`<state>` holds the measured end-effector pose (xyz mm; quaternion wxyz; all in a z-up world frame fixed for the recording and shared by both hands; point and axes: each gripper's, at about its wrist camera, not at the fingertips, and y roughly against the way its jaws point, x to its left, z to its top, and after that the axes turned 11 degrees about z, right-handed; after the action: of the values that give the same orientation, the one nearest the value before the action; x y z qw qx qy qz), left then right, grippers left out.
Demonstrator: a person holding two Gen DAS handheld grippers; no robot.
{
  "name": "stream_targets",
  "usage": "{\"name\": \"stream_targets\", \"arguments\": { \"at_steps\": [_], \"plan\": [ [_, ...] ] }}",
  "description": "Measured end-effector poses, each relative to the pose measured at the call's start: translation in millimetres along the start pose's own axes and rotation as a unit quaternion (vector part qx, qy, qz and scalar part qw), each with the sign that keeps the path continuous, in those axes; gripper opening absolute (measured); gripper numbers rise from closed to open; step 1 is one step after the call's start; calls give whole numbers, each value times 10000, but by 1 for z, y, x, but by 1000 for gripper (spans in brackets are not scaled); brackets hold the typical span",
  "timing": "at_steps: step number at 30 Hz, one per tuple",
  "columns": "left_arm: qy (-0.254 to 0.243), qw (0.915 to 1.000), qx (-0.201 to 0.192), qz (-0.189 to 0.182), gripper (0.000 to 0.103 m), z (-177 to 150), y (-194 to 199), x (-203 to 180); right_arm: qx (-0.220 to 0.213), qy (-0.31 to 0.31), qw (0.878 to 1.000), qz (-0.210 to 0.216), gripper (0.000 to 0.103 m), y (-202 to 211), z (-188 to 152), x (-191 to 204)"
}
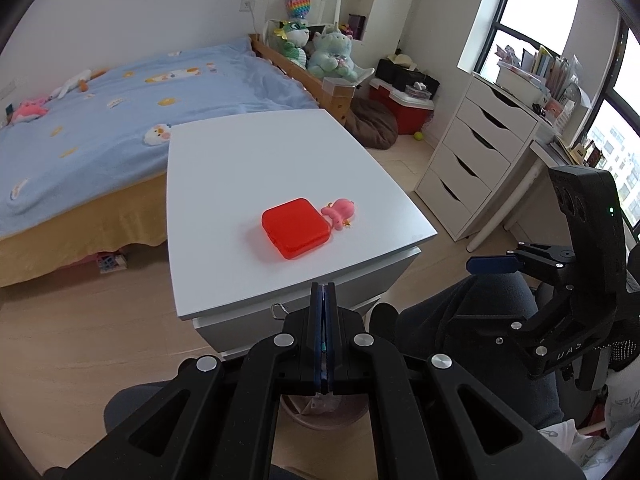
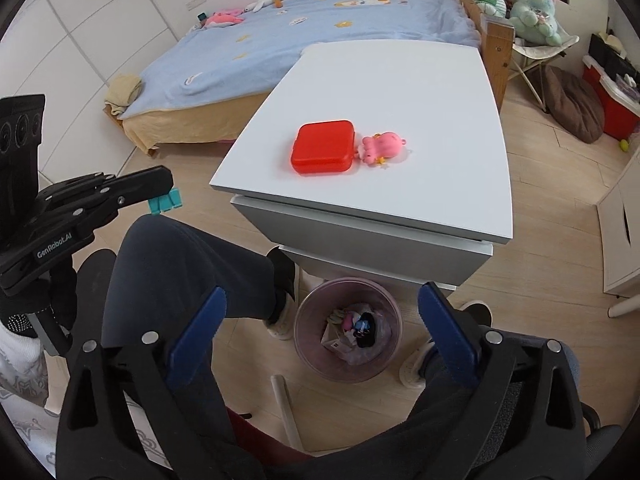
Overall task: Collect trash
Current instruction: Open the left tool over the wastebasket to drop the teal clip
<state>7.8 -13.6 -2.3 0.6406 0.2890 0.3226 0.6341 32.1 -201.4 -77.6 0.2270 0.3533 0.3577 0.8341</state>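
We are holding the left gripper [image 1: 324, 286] with its two blue-padded fingers pressed flat together, nothing between them, its tip hanging just past the near edge of the white desk [image 1: 256, 160]. We are holding the right gripper [image 2: 320, 312] with its fingers [image 2: 200, 320] spread wide and empty, pointing down over the pinkish translucent waste bin [image 2: 310, 308] that is standing on the wooden floor [image 2: 540, 208] below the desk's near edge, beside the person's dark-trousered leg [image 2: 180, 264]. Inside the bin, crumpled wrappers and scraps of paper [image 2: 352, 330] are lying in a small heap at the bottom, so the trash is sitting in the bin and not in either gripper. On the desktop, toward its near right part, a red square plastic case [image 1: 296, 233] is lying flat, and a small pink toy figure [image 1: 340, 212] is touching its right edge. Beyond the desk's far edge we are seeing a bed with a blue blanket [image 1: 120, 92], and to the right a white drawer unit [image 1: 472, 152] is standing under the window.
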Motion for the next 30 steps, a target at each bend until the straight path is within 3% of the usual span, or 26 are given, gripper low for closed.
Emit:
{"name": "stream_targets", "arguments": {
  "at_steps": [25,28,30],
  "plan": [
    [-444,9980,50,-449,1,0,3,-47,-546,-469,9972,-205,97,43,-9,-31],
    [-509,9975,98,-489,11,0,2,-53,-595,-513,9967,-209,97,47,-10,-35],
    [-496,9976,147,-451,32,-1,-2,-53,-617,-533,9964,-211,97,49,-11,-37]
  ]
}}
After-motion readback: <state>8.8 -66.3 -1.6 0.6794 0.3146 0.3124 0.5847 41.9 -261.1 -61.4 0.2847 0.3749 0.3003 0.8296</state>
